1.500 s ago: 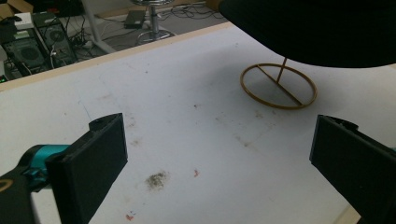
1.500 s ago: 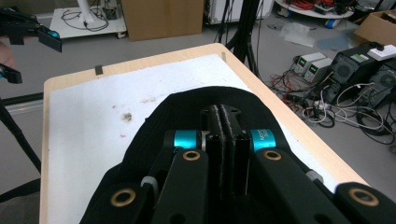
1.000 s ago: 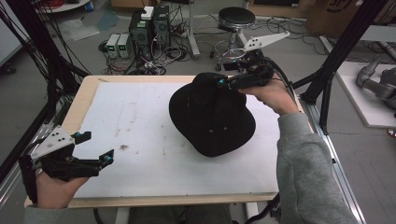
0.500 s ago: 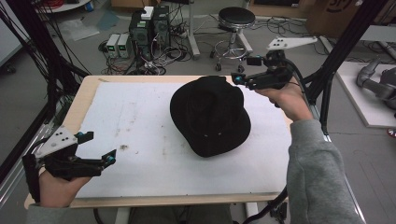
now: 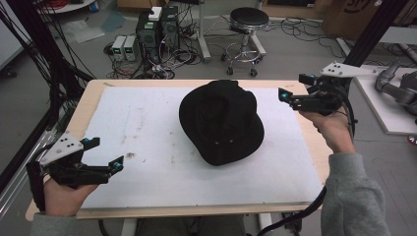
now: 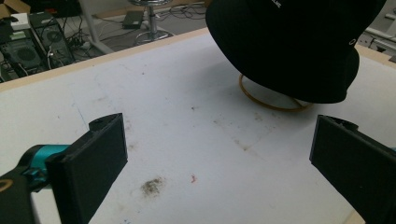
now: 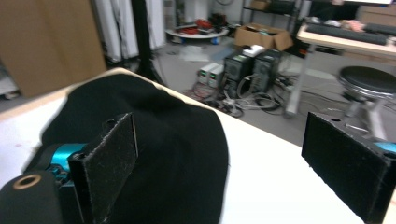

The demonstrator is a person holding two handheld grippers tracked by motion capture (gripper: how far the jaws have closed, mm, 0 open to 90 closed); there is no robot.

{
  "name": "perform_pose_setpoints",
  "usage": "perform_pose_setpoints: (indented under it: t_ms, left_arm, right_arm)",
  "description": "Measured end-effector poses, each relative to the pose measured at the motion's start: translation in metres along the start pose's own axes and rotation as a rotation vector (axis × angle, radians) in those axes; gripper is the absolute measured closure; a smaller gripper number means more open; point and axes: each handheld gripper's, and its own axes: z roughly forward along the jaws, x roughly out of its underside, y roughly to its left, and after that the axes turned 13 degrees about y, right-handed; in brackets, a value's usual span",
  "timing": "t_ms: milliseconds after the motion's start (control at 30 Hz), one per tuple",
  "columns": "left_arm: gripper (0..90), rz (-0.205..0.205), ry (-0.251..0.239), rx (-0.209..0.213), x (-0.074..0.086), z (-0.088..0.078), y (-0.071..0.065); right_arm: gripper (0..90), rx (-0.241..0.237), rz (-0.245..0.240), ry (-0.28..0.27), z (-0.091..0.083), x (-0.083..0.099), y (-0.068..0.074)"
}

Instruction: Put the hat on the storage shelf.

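A black brimmed hat (image 5: pixel 221 123) lies crown-up in the middle of the white-covered table (image 5: pixel 157 128). My right gripper (image 5: pixel 294 86) hovers off the hat's right side, over the table's right edge. Its jaws have just been opening and stand open with nothing between them. In the right gripper view the hat (image 7: pixel 163 149) lies behind the left jaw of my right gripper (image 7: pixel 219 154). My left gripper (image 5: pixel 105 153) rests open at the front left corner, well apart from the hat. In the left gripper view my left gripper (image 6: pixel 217 154) faces the hat (image 6: pixel 289 46), with a thin yellow loop (image 6: pixel 268 100) under its brim.
The white sheet has faint stains (image 6: pixel 152 185) near the front left. Computer towers (image 5: pixel 157 24) and a stool (image 5: pixel 248 19) stand on the floor beyond the far edge. Black frame posts (image 5: pixel 46 64) rise at the left, and another table (image 5: pixel 388 108) sits to the right.
My right gripper has drawn away from the hat's far right side to the table's right edge, and its jaws stand wider. The hat lies free. My left gripper has stayed put.
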Motion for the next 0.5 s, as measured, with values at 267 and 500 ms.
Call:
perform_pose_setpoints:
  t_ms: [267, 500]
  left_arm:
    - [4.5, 0.001, 0.005, 0.001, -0.001, 0.004, 0.0]
    - [4.5, 0.003, 0.006, 0.008, -0.003, 0.007, 0.0]
  right_arm:
    - [10.3, 0.131, 0.048, -0.015, -0.009, 0.034, 0.004]
    - [10.3, 0.249, 0.135, -0.037, -0.013, 0.062, 0.009]
